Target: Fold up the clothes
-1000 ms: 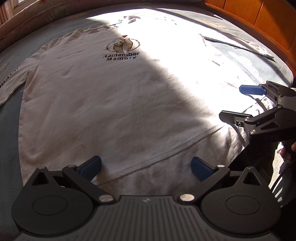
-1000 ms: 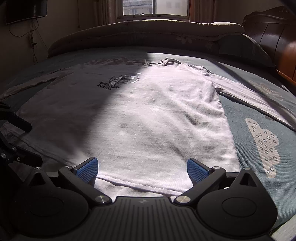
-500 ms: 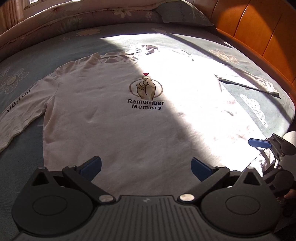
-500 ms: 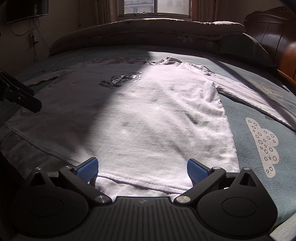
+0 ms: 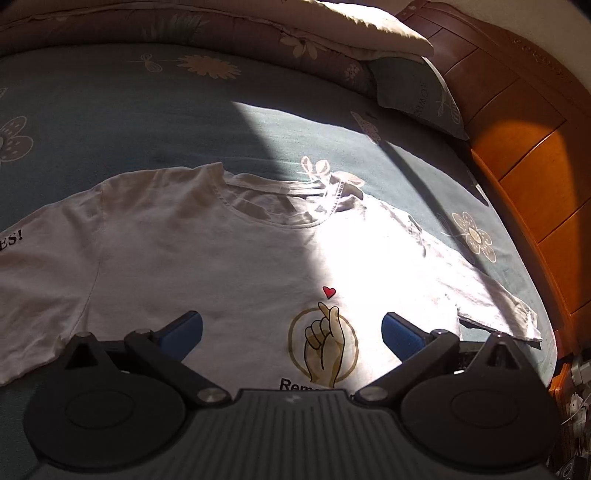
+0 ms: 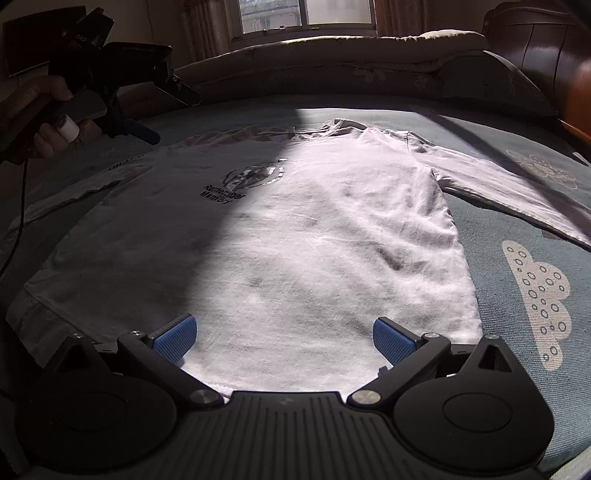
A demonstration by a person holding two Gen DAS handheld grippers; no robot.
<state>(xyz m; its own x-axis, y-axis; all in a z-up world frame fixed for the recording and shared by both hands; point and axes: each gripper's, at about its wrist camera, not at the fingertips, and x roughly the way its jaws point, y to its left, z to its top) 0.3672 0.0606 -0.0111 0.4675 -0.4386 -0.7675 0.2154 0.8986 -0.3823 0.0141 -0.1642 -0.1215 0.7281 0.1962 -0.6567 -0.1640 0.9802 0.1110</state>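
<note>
**Right wrist view: one white shirt flat on the bed, both tools empty**

Right wrist view has the right tool [image 6: 282,338] low over the hem end of the white long-sleeved shirt [image 6: 295,240], its blue pads set wide apart with nothing between them; the hem runs just under the tool body. The left tool [image 5: 291,330], in its own camera, hovers above the chest print [image 5: 324,345], a hand sign with a red heart over black lettering; its jaws are likewise wide and empty. From the right wrist the left tool [image 6: 147,133] shows up in the air beyond the shirt's left sleeve, gripped by a hand [image 6: 40,114] with a pale band on one finger; it touches no cloth.

One shirt lies front up, both sleeves spread, on a blue-grey bed sheet [image 6: 517,280] printed with flowers and a cloud; sunlight crosses its right half, shadow the left. A rolled quilt [image 5: 221,22] and one pillow [image 5: 413,85] lie past the collar; a wooden headboard [image 5: 535,155] stands on the right; a window [image 6: 306,14] is behind.
</note>
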